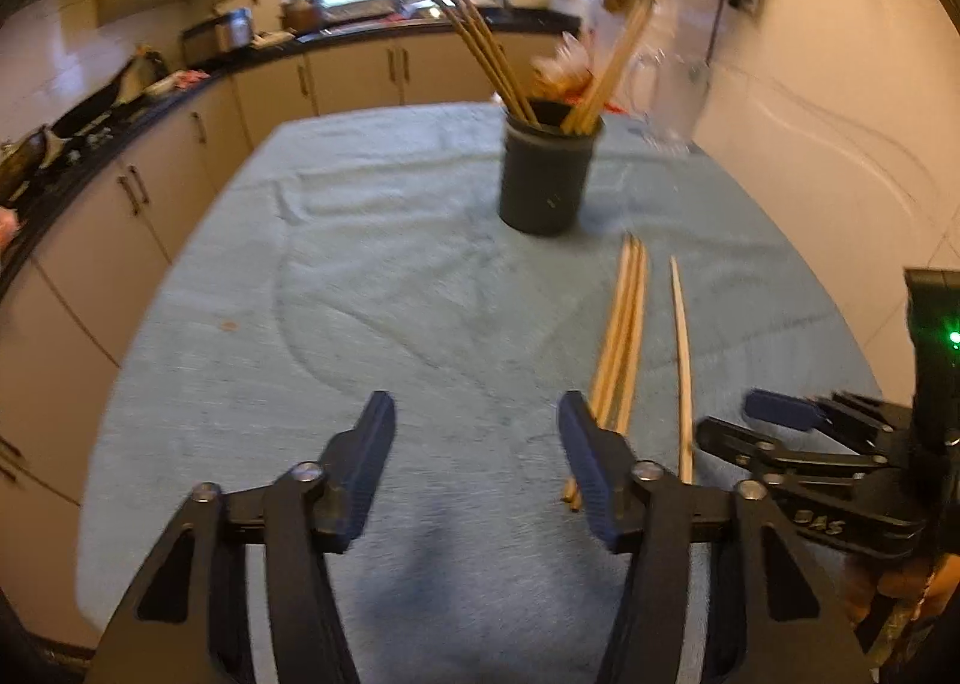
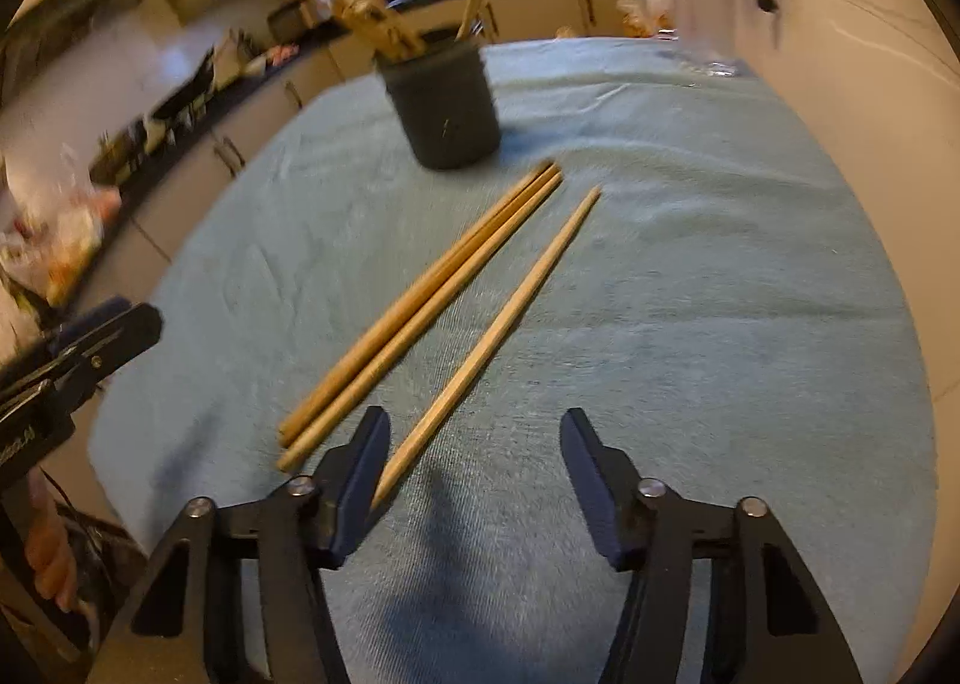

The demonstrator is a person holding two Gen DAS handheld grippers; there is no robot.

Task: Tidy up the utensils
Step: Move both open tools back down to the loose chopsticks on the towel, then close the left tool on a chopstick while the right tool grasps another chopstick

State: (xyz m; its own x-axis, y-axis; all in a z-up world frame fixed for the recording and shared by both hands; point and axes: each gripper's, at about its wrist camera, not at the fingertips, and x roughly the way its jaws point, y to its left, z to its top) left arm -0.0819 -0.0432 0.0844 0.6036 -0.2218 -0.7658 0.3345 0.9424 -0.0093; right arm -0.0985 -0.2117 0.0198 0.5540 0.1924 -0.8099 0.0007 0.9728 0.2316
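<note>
Right wrist view shows the right gripper (image 2: 474, 444) at the bottom of the frame, jaws spread wide and holding nothing; its left finger (image 2: 360, 468) lies just beside the near end of a single pale chopstick (image 2: 498, 330). Left of that stick lies a bundle of tan chopsticks (image 2: 426, 300), pressed together; two are plain here, three in the left wrist view. All taper toward the dark cup (image 2: 447, 108) in the upper middle, which stands upright on the blue cloth (image 2: 690, 294) and holds more sticks. A clear glass (image 2: 708, 18) stands upper right. Left wrist view shows the left gripper (image 1: 477, 444) likewise wide open and empty, its right finger (image 1: 591, 462) over the bundle's near ends.
</note>
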